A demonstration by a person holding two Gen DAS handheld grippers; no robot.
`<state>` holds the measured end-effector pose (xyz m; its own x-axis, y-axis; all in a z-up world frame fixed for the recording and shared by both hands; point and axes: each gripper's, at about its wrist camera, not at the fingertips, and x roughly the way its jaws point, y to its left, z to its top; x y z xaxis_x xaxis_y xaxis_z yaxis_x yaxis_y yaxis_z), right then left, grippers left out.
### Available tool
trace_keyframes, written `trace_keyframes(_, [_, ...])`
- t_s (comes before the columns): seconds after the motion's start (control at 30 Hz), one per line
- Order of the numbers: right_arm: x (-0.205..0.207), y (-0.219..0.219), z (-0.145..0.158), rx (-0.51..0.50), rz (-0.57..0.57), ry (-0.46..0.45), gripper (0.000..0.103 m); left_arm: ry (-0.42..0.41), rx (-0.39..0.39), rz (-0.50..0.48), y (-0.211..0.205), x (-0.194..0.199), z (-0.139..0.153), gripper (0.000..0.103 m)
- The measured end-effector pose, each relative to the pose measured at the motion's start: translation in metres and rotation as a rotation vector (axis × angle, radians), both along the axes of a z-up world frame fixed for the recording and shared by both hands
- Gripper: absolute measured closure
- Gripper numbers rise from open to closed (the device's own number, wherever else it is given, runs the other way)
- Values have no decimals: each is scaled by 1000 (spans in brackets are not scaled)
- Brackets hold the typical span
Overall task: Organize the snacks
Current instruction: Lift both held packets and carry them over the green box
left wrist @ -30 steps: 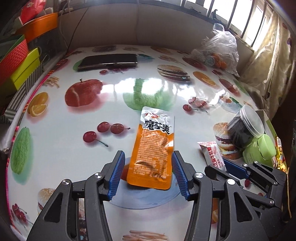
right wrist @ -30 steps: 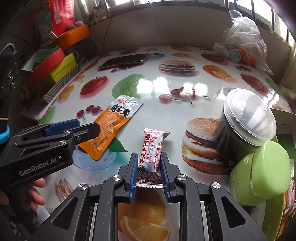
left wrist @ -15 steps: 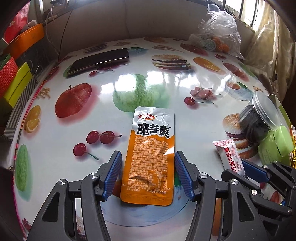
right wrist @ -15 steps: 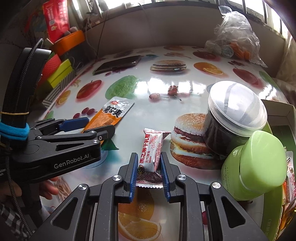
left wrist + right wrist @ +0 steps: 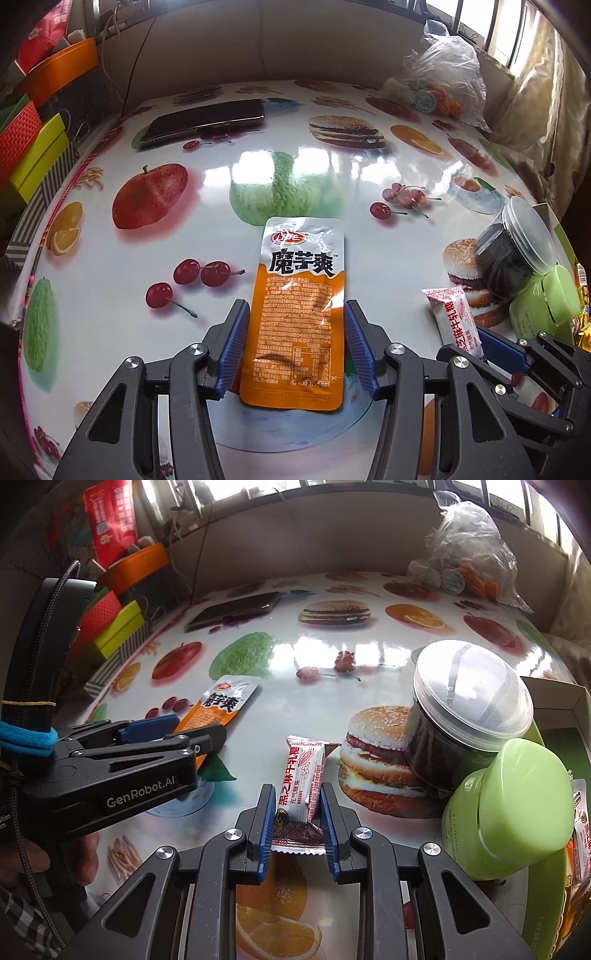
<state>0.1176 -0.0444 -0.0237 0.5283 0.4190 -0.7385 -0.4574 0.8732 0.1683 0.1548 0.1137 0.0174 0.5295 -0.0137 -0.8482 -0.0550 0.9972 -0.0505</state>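
Glossy fruit-and-burger print covers the desk (image 5: pixel 332 177), which runs back to a plain wall under a window. At far left sit stacked coloured boxes (image 5: pixel 33 147); a dark phone (image 5: pixel 207 120) lies flat near the back edge. The left gripper (image 5: pixel 295 349) straddles the orange snack pouch (image 5: pixel 301 314), a flat foil sachet with a silver top, black characters and fine print on an orange body. It lies flat on the desk, lengthwise between the blue pads; the jaws are closing, and the pads stand just beside its long edges. Right of it, the right gripper (image 5: pixel 298 825) is clamped on the lower end of a white-and-red candy bar wrapper (image 5: pixel 301 782) with a dark patterned base. Further right stand a clear-lidded jar (image 5: pixel 469 716) of dark contents and a green lidded container (image 5: pixel 513 812), touching each other.
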Motion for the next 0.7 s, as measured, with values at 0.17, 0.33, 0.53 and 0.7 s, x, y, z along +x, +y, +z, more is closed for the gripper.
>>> trace_keyframes(0.17, [1, -1, 0, 1, 0, 0, 80, -14, -15, 8, 1, -2, 2, 56])
trace_keyframes(0.33, [0, -1, 0, 2, 0, 0, 80, -20, -20, 9, 1, -3, 4, 58])
trace_keyframes(0.53, [0, 0, 0, 0, 1, -1, 80, -25, -35, 25, 2, -7, 5, 59])
trace_keyframes(0.7, [1, -1, 1, -3, 2, -4, 80, -34, -39, 28, 3, -13, 9, 59])
